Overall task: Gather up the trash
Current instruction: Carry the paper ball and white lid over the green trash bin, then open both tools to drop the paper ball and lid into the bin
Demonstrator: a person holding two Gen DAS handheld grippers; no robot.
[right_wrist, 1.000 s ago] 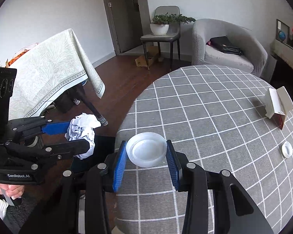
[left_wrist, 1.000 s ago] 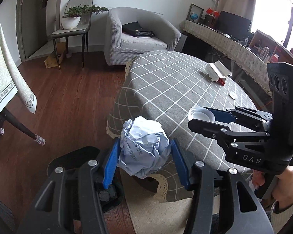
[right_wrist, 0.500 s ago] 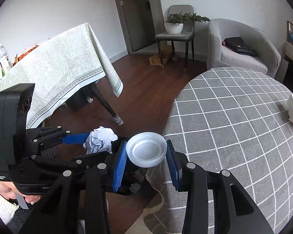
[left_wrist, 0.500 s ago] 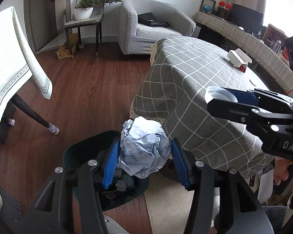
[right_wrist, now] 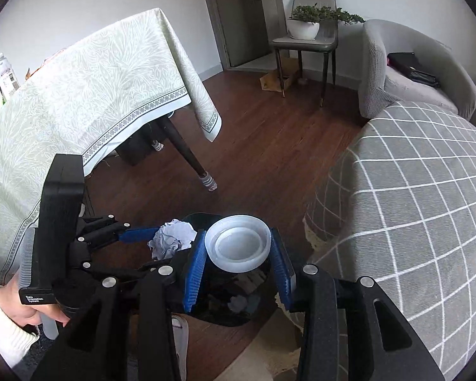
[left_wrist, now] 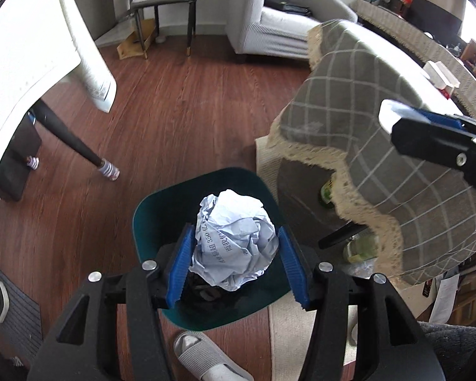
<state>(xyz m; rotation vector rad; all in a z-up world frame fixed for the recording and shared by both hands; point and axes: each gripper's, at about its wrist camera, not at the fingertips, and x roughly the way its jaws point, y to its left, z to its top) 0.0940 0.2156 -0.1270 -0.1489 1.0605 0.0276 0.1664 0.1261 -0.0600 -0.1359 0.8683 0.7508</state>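
Observation:
A crumpled pale-blue paper ball (left_wrist: 234,238) sits between the blue pads of my left gripper (left_wrist: 235,255), which is shut on it. It hangs directly over the dark green trash bin (left_wrist: 149,203) on the floor. In the right wrist view the same ball (right_wrist: 173,241) and left gripper (right_wrist: 142,247) show at the bin's left side. My right gripper (right_wrist: 238,270) is shut on a round white plastic lid (right_wrist: 238,247), held above the bin (right_wrist: 238,311), which has dark trash inside. From the left wrist view the lid's edge (left_wrist: 385,112) peeks out at the right.
The round table with the grey checked cloth (right_wrist: 412,222) stands right of the bin, with bottles (left_wrist: 328,192) beneath it. A table with a pale patterned cloth (right_wrist: 79,101) and a dark leg (left_wrist: 76,146) is to the left. A grey slipper (left_wrist: 206,358) and a beige rug (left_wrist: 288,330) lie near the bin.
Both grippers have moved off the grey table and down toward the floor. The paper ball and the lid now hang over the green bin, and both grips look the same.

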